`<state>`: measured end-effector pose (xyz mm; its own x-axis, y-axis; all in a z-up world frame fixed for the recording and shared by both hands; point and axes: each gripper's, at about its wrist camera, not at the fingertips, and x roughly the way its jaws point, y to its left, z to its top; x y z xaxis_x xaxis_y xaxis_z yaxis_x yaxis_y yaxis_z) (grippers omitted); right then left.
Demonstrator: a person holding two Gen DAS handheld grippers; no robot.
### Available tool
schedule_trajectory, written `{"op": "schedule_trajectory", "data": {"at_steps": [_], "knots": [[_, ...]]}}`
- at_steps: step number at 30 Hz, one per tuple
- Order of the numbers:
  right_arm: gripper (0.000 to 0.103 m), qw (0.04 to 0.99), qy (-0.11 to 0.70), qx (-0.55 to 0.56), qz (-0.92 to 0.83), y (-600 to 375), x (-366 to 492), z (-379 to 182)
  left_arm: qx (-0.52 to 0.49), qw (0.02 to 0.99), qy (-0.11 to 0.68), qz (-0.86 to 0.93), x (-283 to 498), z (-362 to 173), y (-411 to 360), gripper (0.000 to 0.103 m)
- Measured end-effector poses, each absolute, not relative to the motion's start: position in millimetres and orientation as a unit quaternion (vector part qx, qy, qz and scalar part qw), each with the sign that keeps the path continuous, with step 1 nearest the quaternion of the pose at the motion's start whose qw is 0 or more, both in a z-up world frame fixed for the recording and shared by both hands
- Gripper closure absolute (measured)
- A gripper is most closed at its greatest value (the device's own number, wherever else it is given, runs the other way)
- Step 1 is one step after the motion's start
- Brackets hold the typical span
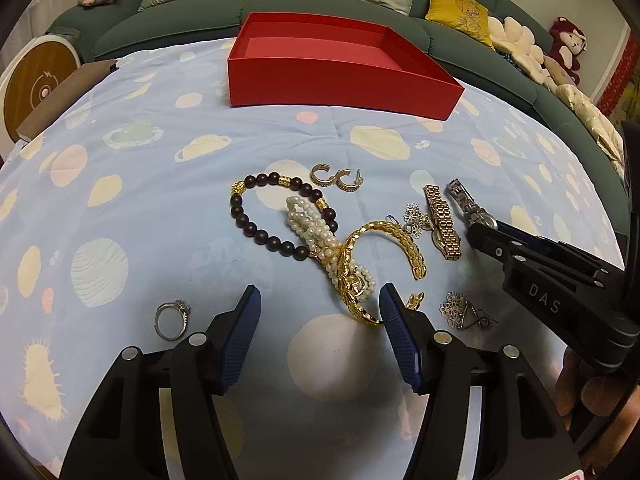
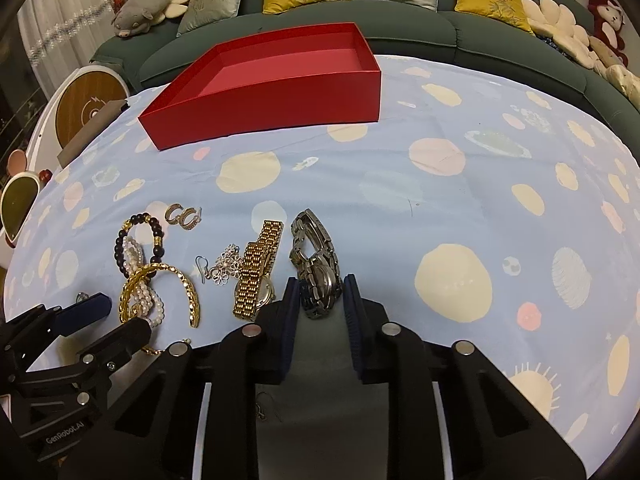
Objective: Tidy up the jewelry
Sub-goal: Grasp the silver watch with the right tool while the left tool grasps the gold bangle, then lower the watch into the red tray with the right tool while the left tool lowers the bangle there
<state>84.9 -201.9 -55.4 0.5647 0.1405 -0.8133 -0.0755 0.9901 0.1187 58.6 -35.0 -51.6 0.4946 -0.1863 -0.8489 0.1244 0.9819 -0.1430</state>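
My table (image 1: 132,184) is covered by a pale blue cloth printed with planets. A red open box (image 1: 340,80) stands at its far side. Nearer me lie a dark bead bracelet (image 1: 256,216), a pearl strand (image 1: 312,232) across it, a gold chain bangle (image 1: 384,248), two hoop earrings (image 1: 336,178), a gold watch (image 1: 442,220), a silver watch (image 2: 316,268), flower earrings (image 1: 460,308) and a ring (image 1: 170,318).

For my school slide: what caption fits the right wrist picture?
Right gripper fingers straddle a silver watch beside a gold watch; red box waits behind.
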Motion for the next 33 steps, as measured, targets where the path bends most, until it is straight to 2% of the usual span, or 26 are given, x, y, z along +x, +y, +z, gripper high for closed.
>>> {"op": "schedule_trajectory", "data": {"at_steps": [4, 10, 17, 19, 25, 33], "knots": [[0.087, 0.885, 0.461, 0.037, 0.055, -207, 80, -53, -0.033, 0.865, 0.493, -0.087, 58, -51, -32, 0.046], [0.087, 0.888, 0.454, 0.035, 0.058, -208, 72, -46, -0.04, 0.859, 0.498, -0.113, 57, -50, -35, 0.068], [0.087, 0.893, 0.444, 0.033, 0.063, -207, 65, -35, -0.046, 0.857, 0.495, -0.134, 53, -46, -42, 0.071], [0.087, 0.893, 0.444, 0.033, 0.063, -207, 64, -33, -0.042, 0.856, 0.498, -0.136, 54, -48, -45, 0.081], [0.087, 0.895, 0.439, 0.03, 0.069, -204, 61, -28, -0.046, 0.852, 0.501, -0.143, 58, -50, -47, 0.1], [0.087, 0.902, 0.426, 0.03, 0.07, -205, 56, -15, -0.044, 0.857, 0.487, -0.164, 50, -36, -51, 0.102]]}}
